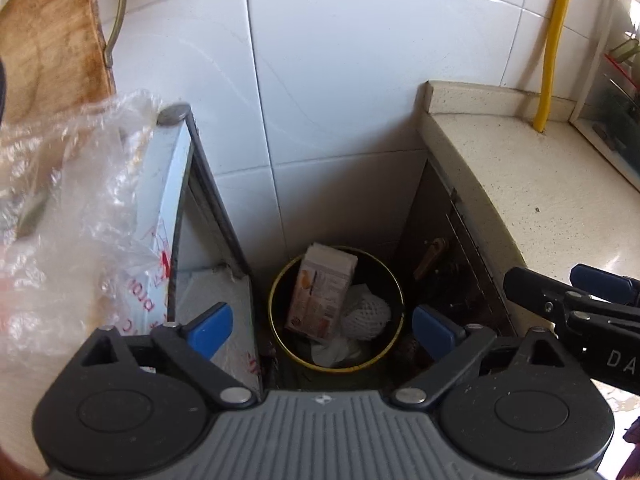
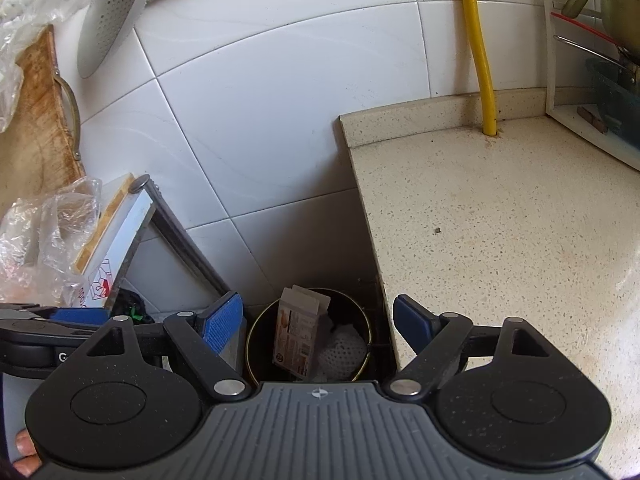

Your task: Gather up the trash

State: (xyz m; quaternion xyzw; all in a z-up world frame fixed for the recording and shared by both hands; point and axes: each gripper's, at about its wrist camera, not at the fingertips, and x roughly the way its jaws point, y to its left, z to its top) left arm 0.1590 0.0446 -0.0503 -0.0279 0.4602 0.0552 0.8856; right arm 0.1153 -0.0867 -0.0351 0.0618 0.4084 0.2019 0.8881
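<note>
A round dark trash can with a yellow rim [image 1: 335, 307] stands on the floor in the gap between a counter and a white appliance. Inside it lean a small carton [image 1: 320, 292] and a white foam net [image 1: 366, 316] over some white paper. My left gripper [image 1: 322, 326] hangs open above the can, nothing between its blue pads. In the right wrist view the same can [image 2: 308, 338] holds the carton [image 2: 298, 332] and the net [image 2: 342, 350]; my right gripper [image 2: 318, 324] is open and empty above it. The right gripper's fingers [image 1: 560, 292] show at the left view's right edge.
A speckled stone counter [image 2: 500, 220] lies to the right, with a yellow pipe [image 2: 480, 60] rising from it. Left of the can are a white appliance [image 1: 176, 184], crumpled clear plastic [image 1: 60, 208] and a wooden board [image 1: 48, 40]. A perforated metal lid [image 2: 112, 12] hangs on the tiled wall.
</note>
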